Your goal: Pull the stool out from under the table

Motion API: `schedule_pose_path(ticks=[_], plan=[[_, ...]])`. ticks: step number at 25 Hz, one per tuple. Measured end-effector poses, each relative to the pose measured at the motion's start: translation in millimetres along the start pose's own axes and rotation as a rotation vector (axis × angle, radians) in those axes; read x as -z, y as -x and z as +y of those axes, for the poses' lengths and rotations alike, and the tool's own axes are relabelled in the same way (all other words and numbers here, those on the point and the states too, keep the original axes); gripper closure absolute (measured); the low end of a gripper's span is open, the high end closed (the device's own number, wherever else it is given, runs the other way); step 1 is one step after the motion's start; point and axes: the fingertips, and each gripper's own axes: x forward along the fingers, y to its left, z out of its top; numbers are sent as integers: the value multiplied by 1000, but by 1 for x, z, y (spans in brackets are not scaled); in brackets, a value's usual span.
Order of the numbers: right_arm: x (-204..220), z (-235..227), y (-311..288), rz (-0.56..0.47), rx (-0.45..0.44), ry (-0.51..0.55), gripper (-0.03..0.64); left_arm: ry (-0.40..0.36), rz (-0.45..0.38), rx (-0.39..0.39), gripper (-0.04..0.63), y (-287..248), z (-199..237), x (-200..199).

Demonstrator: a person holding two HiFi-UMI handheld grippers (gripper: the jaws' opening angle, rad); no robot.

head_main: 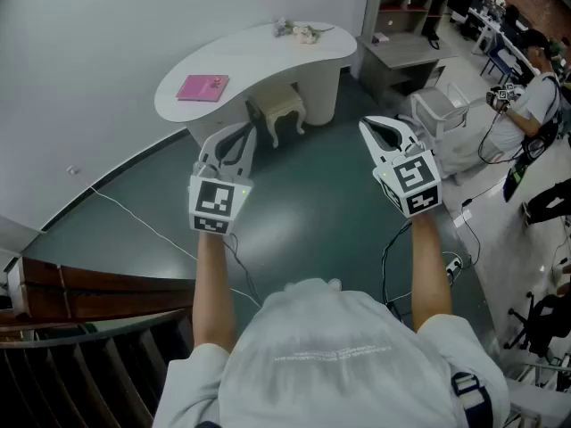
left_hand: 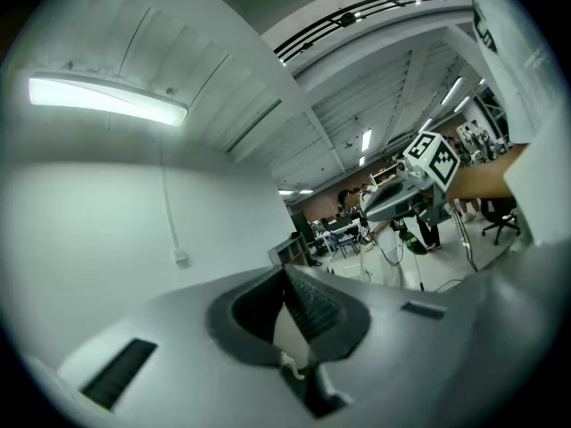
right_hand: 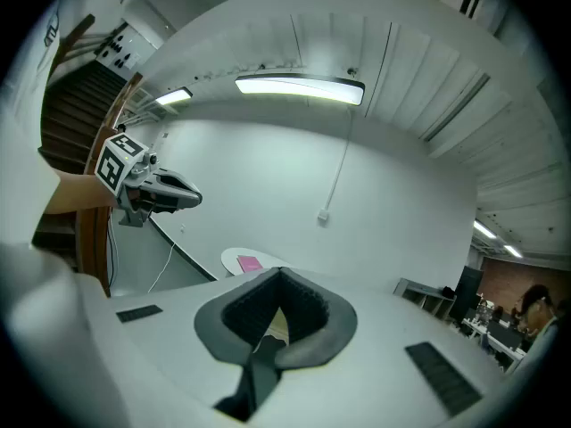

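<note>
A small cream stool with curved legs stands tucked under the front edge of the white curved table. Both grippers hang in the air over the green floor, well short of the stool. My left gripper is shut with nothing in it, its tips pointing toward the stool's left side. My right gripper is also shut and empty, off to the stool's right. From the right gripper view, the table shows far away beyond the closed jaws. The left gripper view looks along the wall.
A pink book and a flower bunch lie on the table. A grey shelf desk and a white chair stand at the right, near a person. Cables and a power strip cross the floor. A wooden stair rail is at lower left.
</note>
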Motion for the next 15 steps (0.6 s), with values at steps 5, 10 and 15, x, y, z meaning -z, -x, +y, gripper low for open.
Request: schedule_pose_path(ticks=[5,10,15], plan=[[-4,2,2,-6,5,-9,601,-4,3,9,578,2,-1,0],[-11,8,1,-30,-1,-18,601,-10,-1,18,578,4,1,3],[-14,17,-6,-18,10,16,601,-19,-5,28,578,9,8,5]])
